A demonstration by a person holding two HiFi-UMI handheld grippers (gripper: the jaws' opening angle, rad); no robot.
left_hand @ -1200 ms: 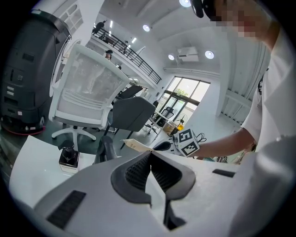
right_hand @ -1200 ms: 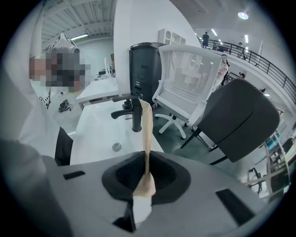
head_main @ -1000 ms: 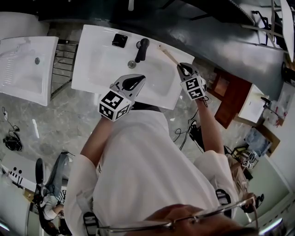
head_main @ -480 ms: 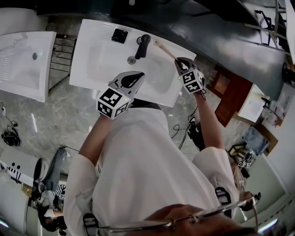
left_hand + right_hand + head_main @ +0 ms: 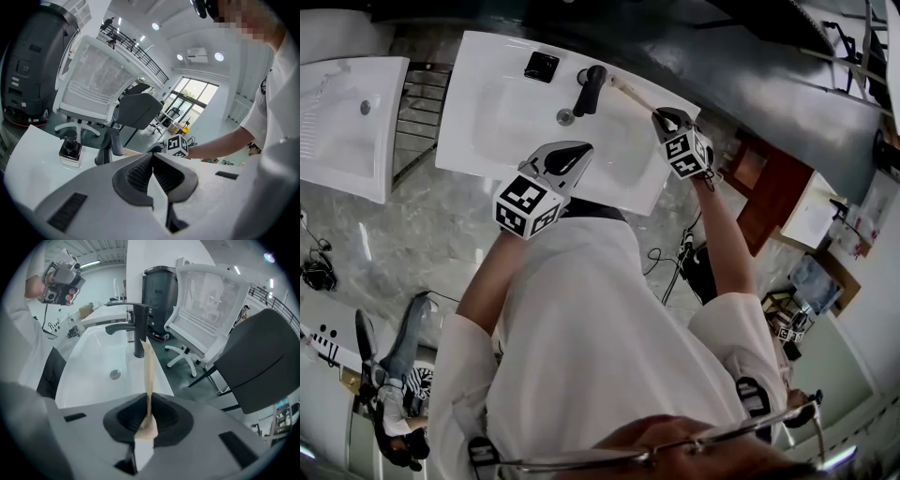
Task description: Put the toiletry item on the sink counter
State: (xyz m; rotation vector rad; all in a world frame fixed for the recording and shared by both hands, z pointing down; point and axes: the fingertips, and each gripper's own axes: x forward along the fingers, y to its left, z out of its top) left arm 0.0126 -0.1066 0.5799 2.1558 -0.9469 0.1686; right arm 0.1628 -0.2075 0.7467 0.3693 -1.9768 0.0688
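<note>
The toiletry item (image 5: 634,95) is a thin tan stick in a paper wrapper. My right gripper (image 5: 660,116) is shut on its near end, and the stick slants out over the back right rim of the white sink counter (image 5: 478,141) towards the black faucet (image 5: 589,89). In the right gripper view the item (image 5: 149,366) rises from between the shut pads of the right gripper (image 5: 147,401), with the faucet (image 5: 138,329) and the drain (image 5: 115,374) beyond. My left gripper (image 5: 572,151) hangs over the sink's front edge, and in its own view the left gripper (image 5: 152,158) is shut with nothing in it.
A black soap dispenser (image 5: 542,66) stands at the back of the sink, left of the faucet. A second white basin (image 5: 356,112) and a metal rack (image 5: 412,131) lie to the left. A wooden cabinet (image 5: 769,197) and cables are on the right.
My right gripper has moved with the stick towards the back right corner of the sink and lower. The left gripper has hardly moved.
</note>
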